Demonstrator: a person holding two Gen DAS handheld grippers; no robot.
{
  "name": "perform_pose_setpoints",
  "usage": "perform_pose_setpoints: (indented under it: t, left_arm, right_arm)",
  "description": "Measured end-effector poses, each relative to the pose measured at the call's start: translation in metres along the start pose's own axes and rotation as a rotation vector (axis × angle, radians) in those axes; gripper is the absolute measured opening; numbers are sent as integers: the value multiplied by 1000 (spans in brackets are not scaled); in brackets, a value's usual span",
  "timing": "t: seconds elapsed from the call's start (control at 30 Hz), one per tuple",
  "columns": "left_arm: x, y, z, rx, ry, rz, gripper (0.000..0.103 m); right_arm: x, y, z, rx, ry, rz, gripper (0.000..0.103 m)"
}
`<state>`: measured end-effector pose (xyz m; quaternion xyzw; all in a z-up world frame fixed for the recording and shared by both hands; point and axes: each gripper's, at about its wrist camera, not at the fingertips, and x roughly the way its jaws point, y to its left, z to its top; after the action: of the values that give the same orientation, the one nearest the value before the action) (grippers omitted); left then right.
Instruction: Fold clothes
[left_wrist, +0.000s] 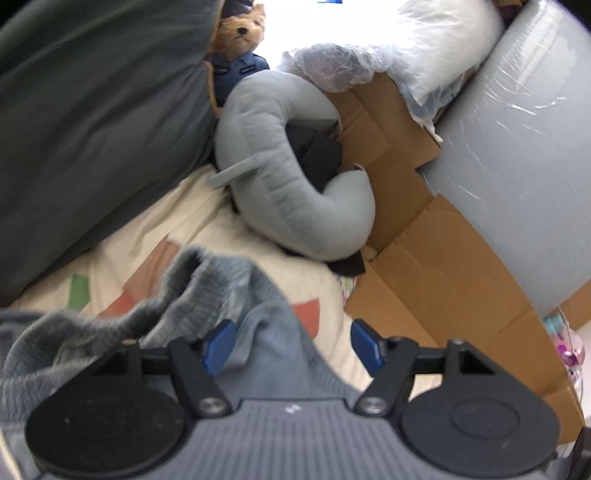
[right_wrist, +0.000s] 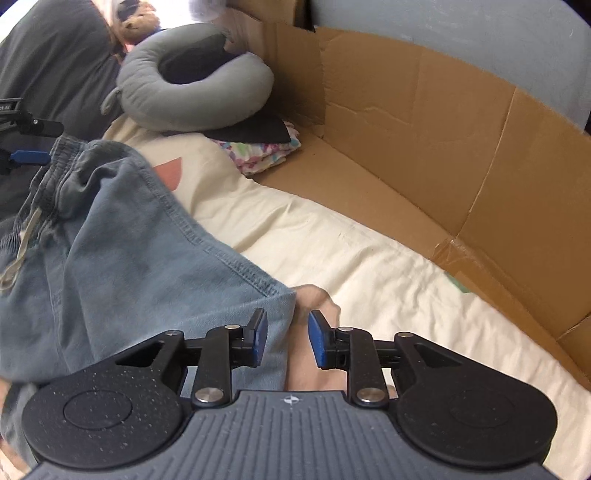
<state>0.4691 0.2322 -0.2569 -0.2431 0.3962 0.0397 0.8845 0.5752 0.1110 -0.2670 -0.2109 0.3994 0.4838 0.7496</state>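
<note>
Both sets of fingers stand apart, gripping nothing: left gripper over the waistband, right gripper at the shorts hem (low centre); the released cloth could slump and unfold.

My left gripper, black with blue pads, points steeply down, its jaws parted wide. My right gripper, of the same build, also tilts down, its blue pads a narrower gap apart, pressing nothing.
</note>
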Motion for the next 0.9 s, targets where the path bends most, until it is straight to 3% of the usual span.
perform_pose_setpoints:
  t: [0.1, 0.37, 0.5, 0.53, 0.9]
  left_arm:
    - [-24, 10, -21, -15, 7, -6, 70]
    - [-88, 47, -98, -80, 69, 30, 69]
    - [-113, 62, -125, -106, 54, 92, 69]
    - [-118, 66, -132, -117, 54, 103, 69]
    - [-130, 94, -208, -222, 92, 125, 69]
  right_arm:
    - [-18, 5, -9, -21, -13, 9, 41]
    - [-67, 12, -33, 4, -45, 44, 42]
    - [-88, 17, -42, 6, -66, 57, 46]
    - [-92, 18, -43, 7, -67, 58, 50]
    - [-119, 31, -71, 9, -70, 91, 52]
